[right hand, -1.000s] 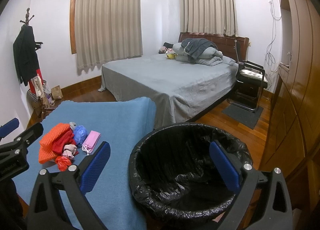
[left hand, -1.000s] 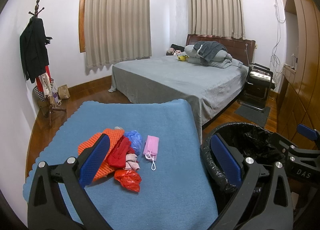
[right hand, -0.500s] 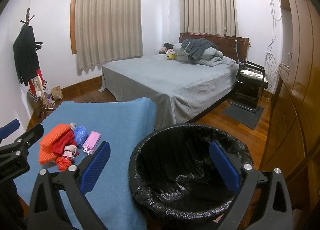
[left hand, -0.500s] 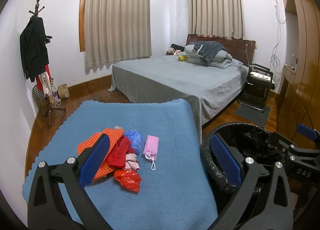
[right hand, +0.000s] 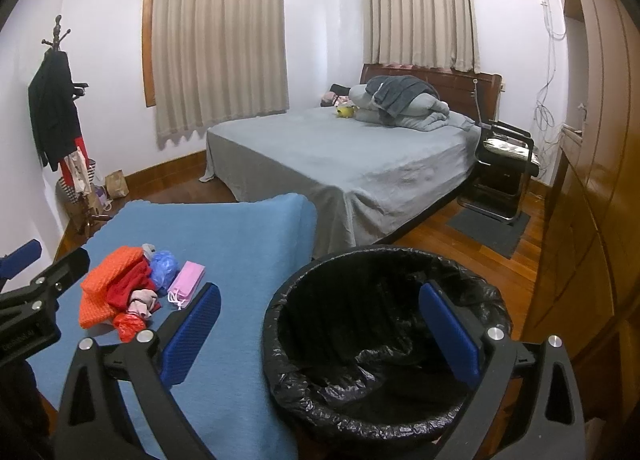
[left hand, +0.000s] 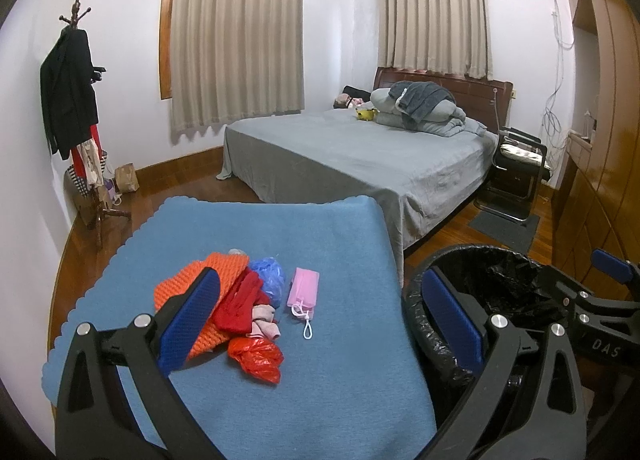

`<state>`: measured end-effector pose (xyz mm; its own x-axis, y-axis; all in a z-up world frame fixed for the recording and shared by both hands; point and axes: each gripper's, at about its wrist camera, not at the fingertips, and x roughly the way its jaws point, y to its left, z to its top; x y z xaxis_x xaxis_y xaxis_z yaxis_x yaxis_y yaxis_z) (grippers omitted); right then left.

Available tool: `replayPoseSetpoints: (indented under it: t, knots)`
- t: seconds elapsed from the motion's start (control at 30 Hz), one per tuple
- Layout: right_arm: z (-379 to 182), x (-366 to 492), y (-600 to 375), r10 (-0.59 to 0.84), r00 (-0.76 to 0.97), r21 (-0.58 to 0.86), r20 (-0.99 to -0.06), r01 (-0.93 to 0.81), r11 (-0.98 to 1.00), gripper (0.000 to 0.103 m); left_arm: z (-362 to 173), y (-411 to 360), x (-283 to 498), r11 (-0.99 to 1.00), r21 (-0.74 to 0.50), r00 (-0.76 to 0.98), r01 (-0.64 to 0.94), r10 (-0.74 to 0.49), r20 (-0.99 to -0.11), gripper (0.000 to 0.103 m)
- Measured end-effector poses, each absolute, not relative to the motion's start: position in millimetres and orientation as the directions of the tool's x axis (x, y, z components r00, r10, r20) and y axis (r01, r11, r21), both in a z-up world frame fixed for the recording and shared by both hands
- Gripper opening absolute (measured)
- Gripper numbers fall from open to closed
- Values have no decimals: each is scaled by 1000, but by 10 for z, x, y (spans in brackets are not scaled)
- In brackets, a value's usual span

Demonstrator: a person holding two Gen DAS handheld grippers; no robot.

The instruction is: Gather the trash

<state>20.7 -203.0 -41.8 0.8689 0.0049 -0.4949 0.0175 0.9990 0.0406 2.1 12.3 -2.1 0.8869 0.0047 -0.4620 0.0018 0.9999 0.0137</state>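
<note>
Though near, trash pile [left hand: 240, 308] outside spread jaws.

A trash pile [left hand: 240, 308] lies on the surface [left hand: 320, 360]; the bin [right hand: 384, 340] stands to its right, the bed [left hand: 360, 156] behind both.

I see a table under a blue felt-like cloth with a scalloped edge [left hand: 280, 236], lower centre of the left wrist frame, lower left of the right wrist frame [right hand: 240, 228]. On it, left of centre, one clump: orange knitted piece [left hand: 180, 292] at the left, red fabric item [left hand: 240, 304] against it, crumpled blue plastic bag [left hand: 270, 276] at the back, pale pink cloth scrap [left hand: 264, 320], crumpled red plastic bag [left hand: 256, 358] nearest the lower edge. Just right of the clump, apart from it, lies a pink face mask with white loop [left hand: 303, 292]. Black-lined round trash bin [right hand: 384, 332] stands on the wood floor [left hand: 440, 236] beside the table's right edge.
</note>
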Motion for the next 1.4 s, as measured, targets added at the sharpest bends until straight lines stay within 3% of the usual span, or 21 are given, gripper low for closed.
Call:
replayPoseSetpoints:
  t: [0.3,0.8,0.97,1.1,1.4]
  knots:
    - [-401,291,-1991,28,871,45,-491,-7,999,97,-115,230,70,1000,5,882,-21,21,-471,98]
    - [-828,1113,-1295,118,831,79,-543,-89,993,97,-582,1105,483,974,45,846,-223,217,-488,98]
    - [-1146,1456,-993,121,793,66,-598,-102,993,92,-791,1253,662,970,36,830,-240,224,-511,95]
    - [-1365,1654,-774,146,758,69,-636,-132,989,85,-914,1354,781,968,36,820,-247,229,-524,80]
    - [-1669,2027,-485,180,692,82,-699,-172,982,72,-1098,1507,983,972,22,809,-234,207,-550,79]
